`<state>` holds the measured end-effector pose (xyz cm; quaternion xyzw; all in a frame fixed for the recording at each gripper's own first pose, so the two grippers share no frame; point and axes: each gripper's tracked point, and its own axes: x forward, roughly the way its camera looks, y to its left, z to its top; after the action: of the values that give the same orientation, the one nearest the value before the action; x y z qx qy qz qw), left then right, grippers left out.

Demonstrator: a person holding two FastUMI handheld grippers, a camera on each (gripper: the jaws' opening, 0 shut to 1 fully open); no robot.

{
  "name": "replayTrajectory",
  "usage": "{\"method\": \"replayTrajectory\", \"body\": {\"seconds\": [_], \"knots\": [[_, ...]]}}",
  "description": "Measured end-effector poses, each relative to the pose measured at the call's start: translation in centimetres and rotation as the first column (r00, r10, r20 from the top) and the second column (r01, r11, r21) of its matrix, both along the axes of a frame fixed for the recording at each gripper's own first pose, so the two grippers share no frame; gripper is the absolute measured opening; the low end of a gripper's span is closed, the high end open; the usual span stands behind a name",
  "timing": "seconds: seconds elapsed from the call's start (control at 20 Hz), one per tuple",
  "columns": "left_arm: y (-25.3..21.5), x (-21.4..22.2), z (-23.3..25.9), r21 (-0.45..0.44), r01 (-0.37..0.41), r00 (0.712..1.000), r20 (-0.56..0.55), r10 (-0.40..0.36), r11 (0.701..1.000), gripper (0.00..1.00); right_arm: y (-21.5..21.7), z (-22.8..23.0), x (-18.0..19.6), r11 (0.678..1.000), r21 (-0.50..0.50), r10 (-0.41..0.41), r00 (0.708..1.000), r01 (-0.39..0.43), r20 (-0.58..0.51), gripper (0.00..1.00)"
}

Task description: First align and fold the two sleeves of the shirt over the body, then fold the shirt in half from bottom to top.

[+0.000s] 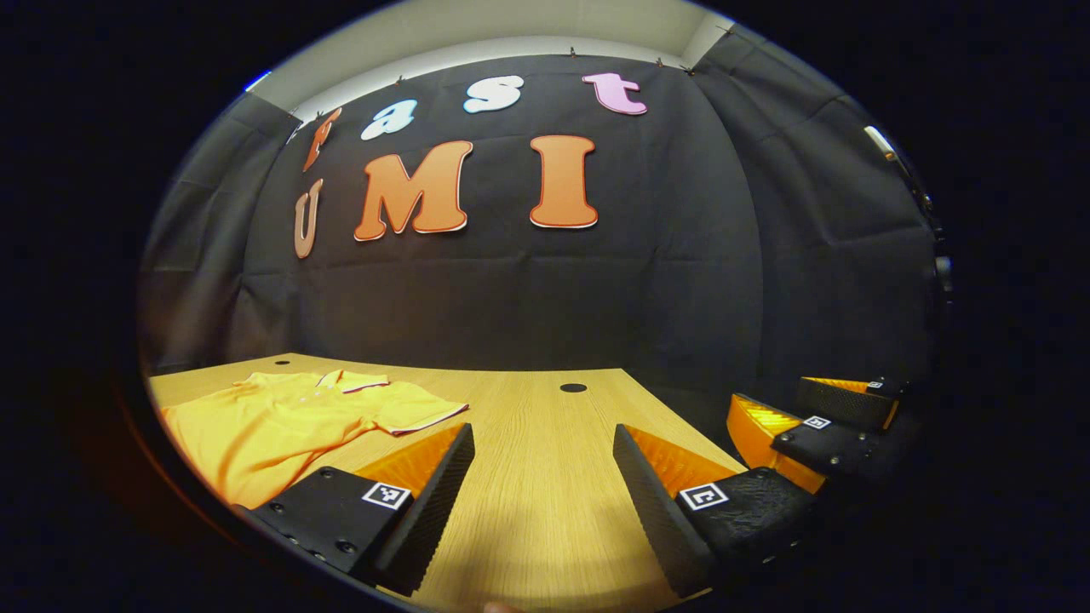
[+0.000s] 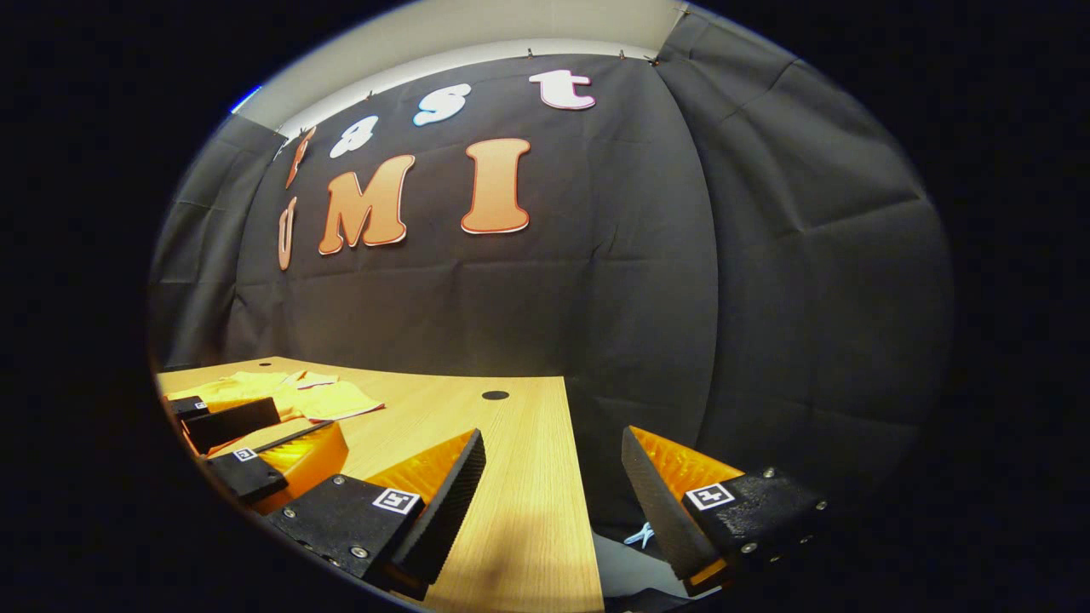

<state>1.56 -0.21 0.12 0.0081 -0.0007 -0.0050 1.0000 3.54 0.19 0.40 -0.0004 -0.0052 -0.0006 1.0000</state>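
Light wood-grain counter [image 1: 545,477] with a small dark round hole [image 1: 573,387] near its far edge. A yellow shirt [image 1: 281,421] lies spread flat at the far left, collar toward the wall.

The setting was a recording booth in a lab, not a home. Black cloth [image 1: 545,289], clipped along its top edge beneath a pale ceiling [image 1: 477,34], walled in three sides. A bare wood-grain table [image 1: 545,477] with round cable holes [image 1: 573,387] served as the work surface.
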Motion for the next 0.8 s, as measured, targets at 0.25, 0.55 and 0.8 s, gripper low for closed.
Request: {"method": "replayTrajectory", "body": {"seconds": [0.25, 0.55, 0.8], "knots": [[-1.6, 8.4, 1.4, -0.012, 0.093, 0.996, -0.013, -0.093, 0.996, 0.99, -1.8, 6.8, 2.5, 0.996, 0.010, -0.084, 0.988, 0.084, 0.130, 1.00], [2.6, 4.7, 13.4, -0.027, 0.207, 0.978, -0.033, -0.208, 0.978, 0.99, -2.6, 16.6, -7.3, 0.965, 0.011, -0.259, 0.953, 0.261, 0.156, 1.00], [8.0, -0.1, 25.1, -0.113, 0.381, 0.924, 0.091, -0.372, 0.918, 0.99, -0.4, 22.2, -16.8, 0.896, 0.046, -0.444, 0.889, 0.442, 0.108, 0.97]]}}
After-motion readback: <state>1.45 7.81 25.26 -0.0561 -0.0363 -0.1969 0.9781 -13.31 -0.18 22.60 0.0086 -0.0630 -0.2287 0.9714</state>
